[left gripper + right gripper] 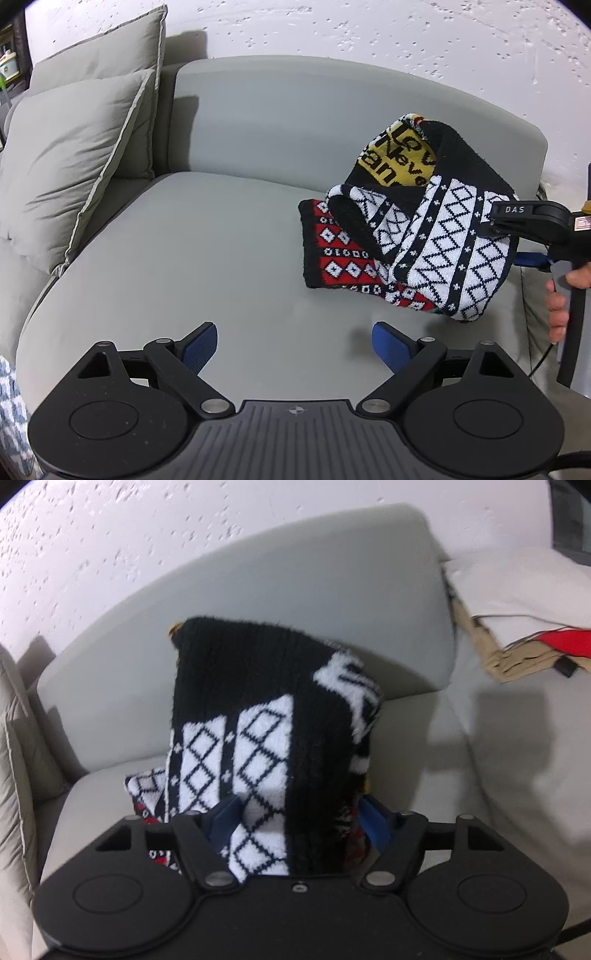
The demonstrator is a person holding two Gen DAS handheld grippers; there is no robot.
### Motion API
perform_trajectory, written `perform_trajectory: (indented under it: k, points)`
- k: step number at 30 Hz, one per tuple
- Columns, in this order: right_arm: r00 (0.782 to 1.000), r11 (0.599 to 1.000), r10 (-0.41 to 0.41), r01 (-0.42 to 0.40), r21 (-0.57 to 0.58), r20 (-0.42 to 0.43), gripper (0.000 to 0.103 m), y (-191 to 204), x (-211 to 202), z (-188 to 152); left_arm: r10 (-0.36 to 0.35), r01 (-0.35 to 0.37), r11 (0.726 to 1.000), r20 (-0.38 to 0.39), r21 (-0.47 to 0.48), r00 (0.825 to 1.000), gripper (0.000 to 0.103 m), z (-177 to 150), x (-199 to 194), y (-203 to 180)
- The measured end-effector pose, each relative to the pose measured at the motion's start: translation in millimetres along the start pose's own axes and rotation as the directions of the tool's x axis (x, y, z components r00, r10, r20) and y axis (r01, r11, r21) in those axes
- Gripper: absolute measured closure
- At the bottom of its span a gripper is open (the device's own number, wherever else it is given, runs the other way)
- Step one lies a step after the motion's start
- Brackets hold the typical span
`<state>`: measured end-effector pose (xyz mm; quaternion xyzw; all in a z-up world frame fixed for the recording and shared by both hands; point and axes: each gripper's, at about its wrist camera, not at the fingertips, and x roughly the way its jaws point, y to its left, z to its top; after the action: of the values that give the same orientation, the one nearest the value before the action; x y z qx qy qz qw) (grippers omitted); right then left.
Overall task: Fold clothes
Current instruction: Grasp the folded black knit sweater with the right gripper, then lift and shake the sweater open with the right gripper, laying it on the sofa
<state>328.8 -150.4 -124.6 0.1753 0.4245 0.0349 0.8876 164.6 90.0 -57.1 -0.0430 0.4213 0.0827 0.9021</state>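
Right gripper point(295, 819) jaws pinch the knit sweater point(424, 229) at frame centre; left gripper point(295, 347) jaws spread, empty: grab the lower-left hem next.

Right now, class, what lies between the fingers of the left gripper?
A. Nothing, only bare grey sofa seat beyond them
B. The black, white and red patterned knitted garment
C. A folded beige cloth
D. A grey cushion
A: the left gripper has its blue-padded fingers spread apart over the grey sofa seat, while the black, white and red patterned knitted garment sits off to the right at the right gripper.
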Motion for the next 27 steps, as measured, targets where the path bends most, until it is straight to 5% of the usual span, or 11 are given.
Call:
perform_trajectory:
  k: [2,4,10,15,16,19,21,23,27]
  points:
    - [1.0,0.999,0.024,-0.024,0.022,-0.012,0.067,1,0,-1,-0.007,0.007,1.0,-0.007,-0.007,1.0,0.012,-1,-8,0]
    - [0.999,0.998,0.054,-0.053,0.042,-0.003,0.073,2,-10,-1,-0.016,0.016,1.0,-0.006,-0.007,1.0,0.012,-3,-17,1]
    - [0.955,0.942,0.29,-0.297,0.155,0.067,0.078,13,-92,-2,-0.03,0.029,0.999,0.05,0.016,0.998,0.011,-18,-71,19]
    - [0.886,0.809,0.435,-0.464,0.362,0.162,0.078,-21,-188,-31,-0.07,0.063,0.996,0.115,0.058,0.991,0.009,-37,-126,42]
    - [0.885,0.794,0.434,-0.465,0.391,0.17,0.078,-34,-203,-41,-0.084,0.075,0.994,0.122,0.077,0.989,0.008,-42,-135,44]
    - [0.944,0.829,0.282,-0.329,0.453,0.169,0.068,-80,-237,-85,-0.1,0.083,0.989,0.139,0.12,0.985,0.005,-60,-157,47]
    - [0.991,0.915,0.115,-0.133,0.38,0.07,0.05,-98,-237,-107,-0.09,0.072,0.989,0.133,0.132,0.987,0.004,-72,-159,45]
    - [1.0,0.953,-0.021,0.024,0.301,-0.015,0.045,-115,-234,-129,-0.082,0.069,0.989,0.101,0.128,0.991,0.005,-85,-151,40]
    - [0.995,0.974,-0.095,0.097,0.207,-0.018,0.037,-124,-251,-162,-0.086,0.084,0.989,0.008,0.119,0.996,0.011,-107,-124,21]
